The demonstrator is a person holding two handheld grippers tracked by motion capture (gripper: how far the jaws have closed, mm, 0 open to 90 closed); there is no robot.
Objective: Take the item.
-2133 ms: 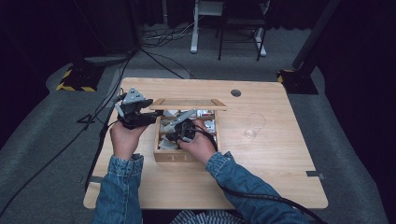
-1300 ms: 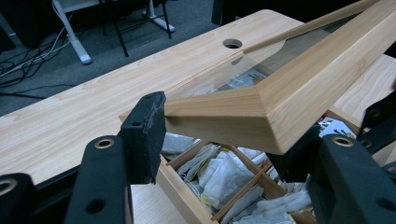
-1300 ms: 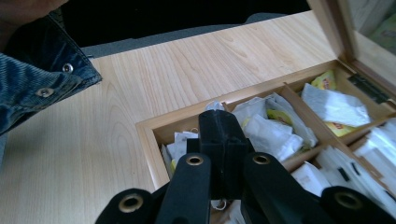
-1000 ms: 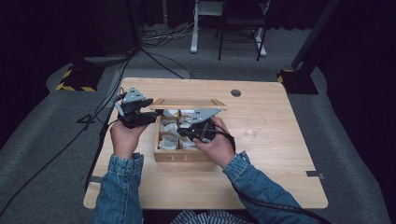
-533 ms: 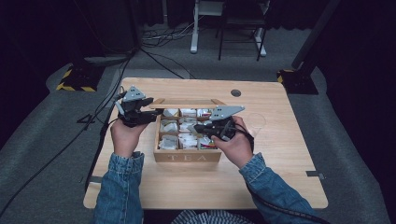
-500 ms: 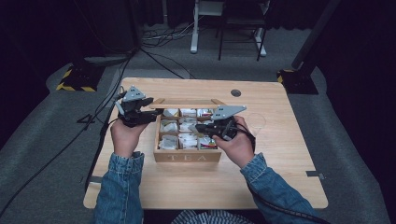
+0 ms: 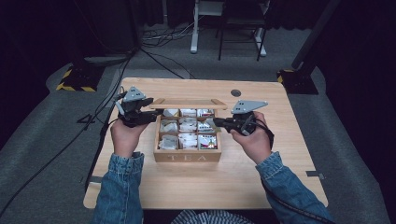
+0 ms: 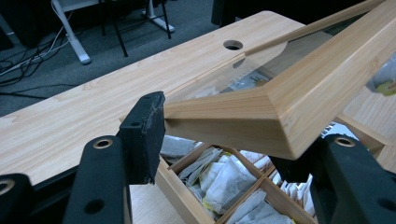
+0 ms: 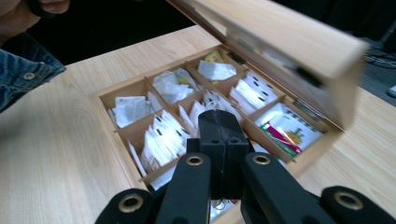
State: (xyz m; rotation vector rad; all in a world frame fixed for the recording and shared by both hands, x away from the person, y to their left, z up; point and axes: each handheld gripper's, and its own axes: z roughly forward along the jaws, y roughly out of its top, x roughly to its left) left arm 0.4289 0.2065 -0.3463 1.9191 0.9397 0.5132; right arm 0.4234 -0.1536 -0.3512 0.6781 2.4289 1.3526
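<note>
Your right gripper (image 7: 215, 123) has pulled back out of the tea box (image 7: 187, 156), jaws pressed together and empty, box just ahead of it; your left gripper (image 8: 224, 140) still pinches the raised lid (image 8: 261, 109), so closing looks next

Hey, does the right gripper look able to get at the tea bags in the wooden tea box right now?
Probably yes. The left gripper holds the wooden lid raised, so the compartments of tea bags lie uncovered. The right gripper, jaws shut, is right above them in the wooden tea box.
</note>
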